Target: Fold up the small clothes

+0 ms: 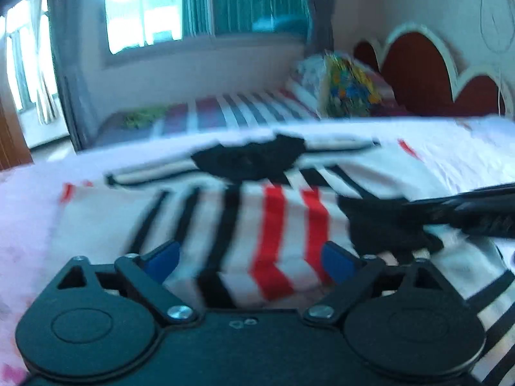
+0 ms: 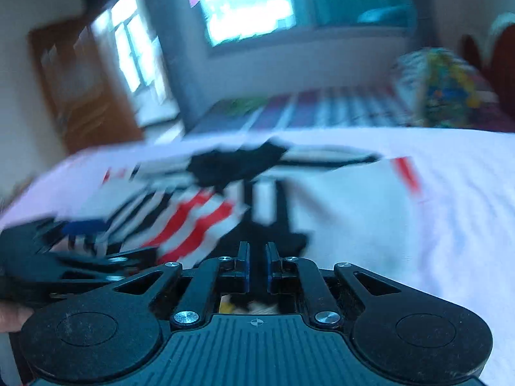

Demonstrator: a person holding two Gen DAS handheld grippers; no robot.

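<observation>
Left gripper [image 1: 249,259] spread wide over one striped shirt [image 1: 276,225], gripping nothing. Right gripper [image 2: 257,270] nearly closed, seemingly pinching the shirt's black trim.

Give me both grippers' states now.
Left gripper: open, over the striped shirt.
Right gripper: shut; a grip on the shirt cannot be told.

Motion blur smeared the striped shirt [image 2: 193,222] and the colourful bundle [image 2: 447,87] behind it; the left gripper [image 2: 80,241] ran off the frame's left edge.
</observation>
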